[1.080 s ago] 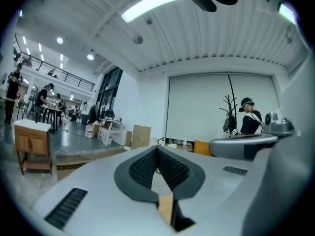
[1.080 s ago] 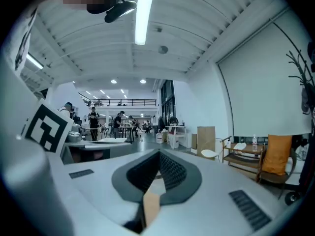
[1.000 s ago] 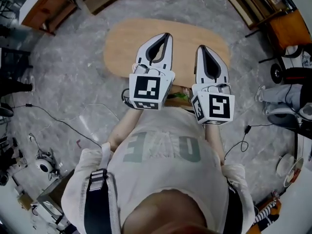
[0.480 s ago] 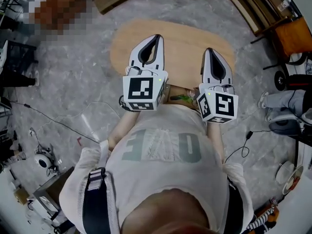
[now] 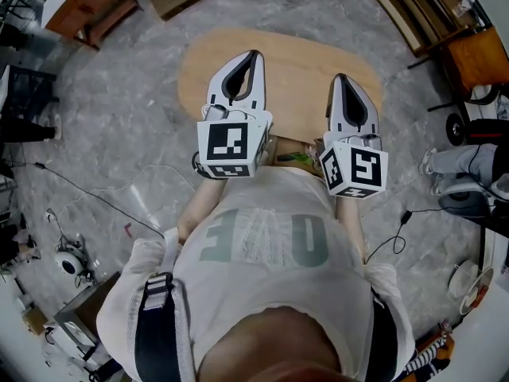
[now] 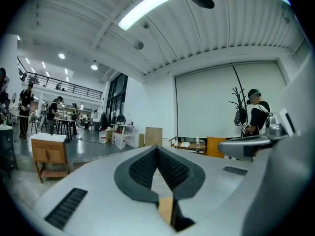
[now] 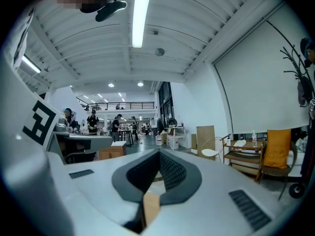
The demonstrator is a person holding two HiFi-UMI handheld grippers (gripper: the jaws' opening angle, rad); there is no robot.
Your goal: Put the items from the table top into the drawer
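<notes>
Left gripper [image 5: 255, 56]: held level over the left half of the oval wooden table [image 5: 294, 62], jaws pressed together, nothing between them.
Right gripper [image 5: 340, 78]: level over the table's right half, jaws closed as well, carrying nothing.
Just changed: the left gripper has slid a little toward the table's left end; the right one has barely stirred.
Table top: looks bare wherever the wood shows.
Items: one small green item [image 5: 296, 158] peeks out at the table's near edge, between the two grippers; what it is, I can't tell.
Drawer: I can't make it out from here.
Meaning: both grippers empty, so probably little left to move.
</notes>
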